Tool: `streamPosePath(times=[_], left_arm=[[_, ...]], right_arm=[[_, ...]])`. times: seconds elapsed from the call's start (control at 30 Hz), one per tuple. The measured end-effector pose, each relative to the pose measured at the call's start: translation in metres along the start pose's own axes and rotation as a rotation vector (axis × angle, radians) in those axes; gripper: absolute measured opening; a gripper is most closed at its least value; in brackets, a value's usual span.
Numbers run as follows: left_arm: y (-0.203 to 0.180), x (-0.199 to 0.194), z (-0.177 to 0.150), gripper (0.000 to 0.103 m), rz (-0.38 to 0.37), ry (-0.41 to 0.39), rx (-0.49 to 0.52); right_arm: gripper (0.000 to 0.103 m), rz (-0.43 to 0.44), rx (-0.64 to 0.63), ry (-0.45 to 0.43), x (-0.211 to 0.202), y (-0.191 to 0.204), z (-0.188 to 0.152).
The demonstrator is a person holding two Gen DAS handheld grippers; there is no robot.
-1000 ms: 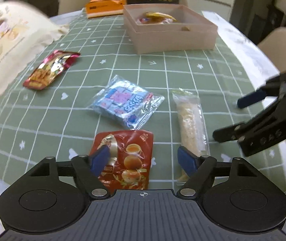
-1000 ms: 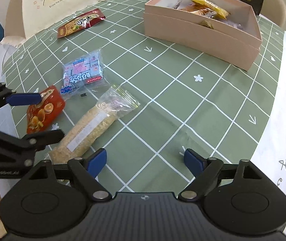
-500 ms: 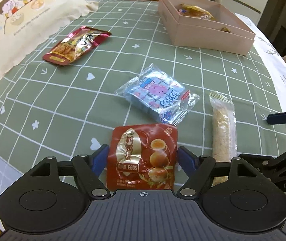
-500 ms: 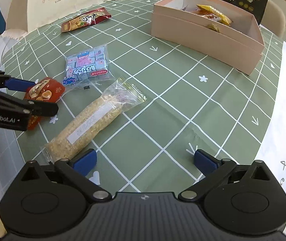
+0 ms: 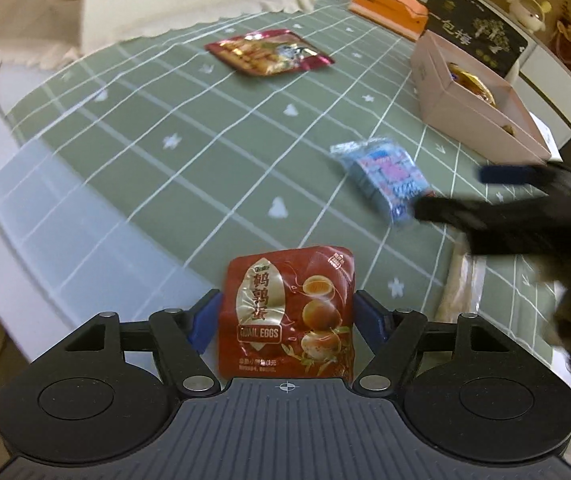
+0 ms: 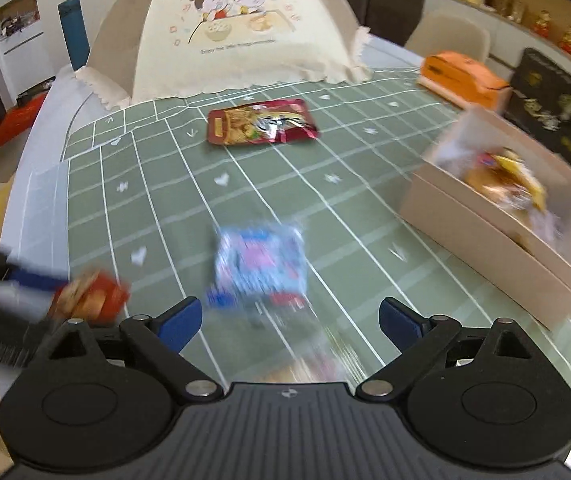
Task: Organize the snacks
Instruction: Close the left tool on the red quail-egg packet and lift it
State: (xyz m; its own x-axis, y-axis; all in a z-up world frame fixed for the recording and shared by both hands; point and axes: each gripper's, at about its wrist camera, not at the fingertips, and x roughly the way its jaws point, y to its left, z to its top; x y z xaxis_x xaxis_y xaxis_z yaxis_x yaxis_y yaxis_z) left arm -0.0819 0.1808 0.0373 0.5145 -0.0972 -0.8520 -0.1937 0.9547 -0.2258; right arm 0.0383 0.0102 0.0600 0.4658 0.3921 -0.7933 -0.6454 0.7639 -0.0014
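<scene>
**Quail-egg pouch now lifted between the left pads**

Left wrist view: the left hand-held gripper (image 5: 287,320) has come onto the quail-egg pouch (image 5: 287,312) and clamps it, lower centre. The pink box (image 5: 481,116) sits upper right on the counter (image 5: 165,168).

Right wrist view: the right hand-held gripper (image 6: 290,320) is wide, closing, nothing gripped; the blue candy pack (image 6: 261,264) lies centre.

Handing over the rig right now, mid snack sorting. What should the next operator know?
Left tool: shut on the quail egg packet.
Right tool: empty, jaws closing, near the blue candy pack.
Pink box: holds some snacks already.
Left on the tablecloth: blue candy pack, long clear pack, red snack pack far side.
Next, likely: quail eggs into box, then the rest.
</scene>
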Motion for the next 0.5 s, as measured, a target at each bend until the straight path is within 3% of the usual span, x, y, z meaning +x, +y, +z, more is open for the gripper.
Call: streamPosePath(times=[0.13, 0.23, 0.27, 0.43, 0.5], left_arm=[[-0.001, -0.008, -0.01, 0.076, -0.02, 0.003, -0.007], [-0.005, -0.012, -0.013, 0.076, -0.049, 0.007, 0.009], [-0.009, -0.012, -0.013, 0.076, -0.059, 0.007, 0.017], [-0.039, -0.02, 0.001, 0.076, -0.135, -0.028, 0.094], [-0.056, -0.024, 0.018, 0.076, -0.18, -0.059, 0.131]], right_arm=[[0.095, 0.007, -0.012, 0.063, 0.039, 0.015, 0.017], [0.07, 0.014, -0.001, 0.097, 0.051, 0.019, 0.018], [0.06, 0.014, 0.011, 0.098, 0.047, 0.017, 0.018], [0.055, 0.04, 0.052, 0.044, -0.017, -0.01, 0.009], [0.016, 0.007, 0.073, 0.018, -0.045, -0.029, 0.003]])
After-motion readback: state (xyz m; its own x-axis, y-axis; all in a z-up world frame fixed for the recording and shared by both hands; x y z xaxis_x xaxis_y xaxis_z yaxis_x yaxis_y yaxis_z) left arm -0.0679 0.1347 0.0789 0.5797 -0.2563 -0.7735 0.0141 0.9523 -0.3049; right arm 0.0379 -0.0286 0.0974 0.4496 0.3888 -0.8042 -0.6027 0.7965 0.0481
